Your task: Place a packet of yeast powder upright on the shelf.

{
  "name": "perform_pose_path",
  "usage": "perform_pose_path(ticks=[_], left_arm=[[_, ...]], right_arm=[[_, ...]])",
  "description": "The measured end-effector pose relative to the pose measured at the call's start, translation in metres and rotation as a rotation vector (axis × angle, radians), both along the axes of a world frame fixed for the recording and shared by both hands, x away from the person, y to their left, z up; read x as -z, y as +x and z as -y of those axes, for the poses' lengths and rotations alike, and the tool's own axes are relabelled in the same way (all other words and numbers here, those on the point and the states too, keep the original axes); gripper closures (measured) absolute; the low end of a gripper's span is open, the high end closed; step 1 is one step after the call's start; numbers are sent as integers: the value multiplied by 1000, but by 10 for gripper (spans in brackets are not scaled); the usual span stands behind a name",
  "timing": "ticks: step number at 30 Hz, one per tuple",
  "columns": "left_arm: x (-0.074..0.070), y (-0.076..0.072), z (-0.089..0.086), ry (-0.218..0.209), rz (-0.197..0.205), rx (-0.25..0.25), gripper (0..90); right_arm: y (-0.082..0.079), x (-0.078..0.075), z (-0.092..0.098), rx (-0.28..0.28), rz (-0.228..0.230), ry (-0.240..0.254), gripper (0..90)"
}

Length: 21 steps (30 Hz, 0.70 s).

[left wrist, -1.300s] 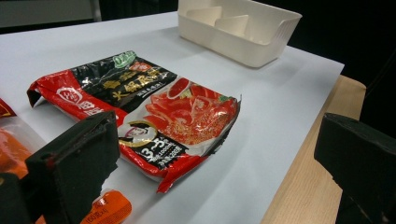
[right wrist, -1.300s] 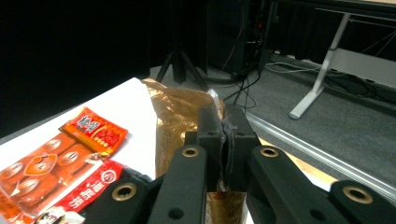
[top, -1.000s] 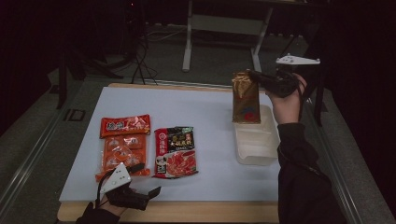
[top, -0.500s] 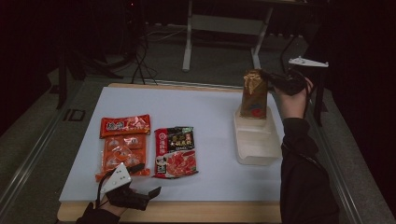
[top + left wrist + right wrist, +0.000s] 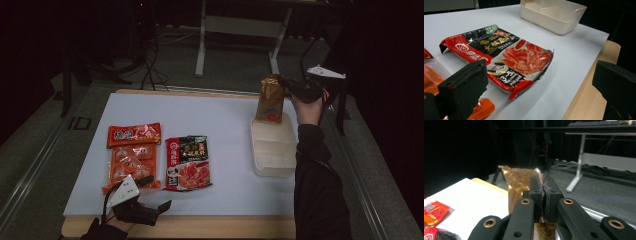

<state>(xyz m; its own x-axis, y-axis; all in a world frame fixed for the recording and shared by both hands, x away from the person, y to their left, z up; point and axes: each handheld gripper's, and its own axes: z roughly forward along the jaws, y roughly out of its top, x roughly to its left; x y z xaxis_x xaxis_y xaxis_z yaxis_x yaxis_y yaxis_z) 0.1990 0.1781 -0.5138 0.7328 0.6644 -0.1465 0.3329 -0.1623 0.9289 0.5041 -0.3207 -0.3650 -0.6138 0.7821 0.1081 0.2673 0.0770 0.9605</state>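
Right gripper (image 5: 289, 86): its fingers are clamped on the top edge of a tall gold-brown pouch (image 5: 270, 100); in the right gripper view the two fingers (image 5: 535, 195) stand pressed together with only a sliver of foil between them.
Pouch position: upright at the far end of the white bin (image 5: 272, 150), on the right side of the worktop (image 5: 225, 120); whether its base rests inside the bin or hangs just above cannot be told.
Left gripper (image 5: 150, 210): fingers spread wide apart and holding nothing, low at the near edge of the worktop, just short of the red-and-black sachet (image 5: 504, 55).
Other packets: an orange packet (image 5: 132, 157) lies flat beside the sachet, well apart from the bin.
Risk, slip: the hold is a thin pinch on crinkled foil at the very top, so the pouch could probably slide out or swing if the hand turns.
Risk, topple: a tall pouch let go on a narrow base would likely fall over the bin's low wall.
Risk, divider: the bin has an inner partition, seen in the left gripper view (image 5: 549, 11); the base may catch on it and tilt.
Risk, bin shift: the light bin may scoot if the pouch pushes its wall.
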Motion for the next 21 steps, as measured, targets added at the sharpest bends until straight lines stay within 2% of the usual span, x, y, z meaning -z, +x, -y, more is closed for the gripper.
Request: perform_pose_path(ticks=[4, 7, 9, 11, 21], left_arm=[[0, 0, 0, 1, -1, -2, 5], [0, -1, 0, 1, -2, -2, 5], [0, -1, 0, 3, -1, -2, 5], [0, -1, 0, 2, -1, 0, 6], [0, -1, -1, 4, 1, 1, 5]], right_arm=[[3, 9, 0, -2, 10, -28, 868], [5, 13, -2, -1, 1, -46, 868], [6, 16, -2, -10, -17, -28, 868], [6, 18, -4, -16, -12, -39, 868], [4, 27, -12, -46, -103, -23, 867]])
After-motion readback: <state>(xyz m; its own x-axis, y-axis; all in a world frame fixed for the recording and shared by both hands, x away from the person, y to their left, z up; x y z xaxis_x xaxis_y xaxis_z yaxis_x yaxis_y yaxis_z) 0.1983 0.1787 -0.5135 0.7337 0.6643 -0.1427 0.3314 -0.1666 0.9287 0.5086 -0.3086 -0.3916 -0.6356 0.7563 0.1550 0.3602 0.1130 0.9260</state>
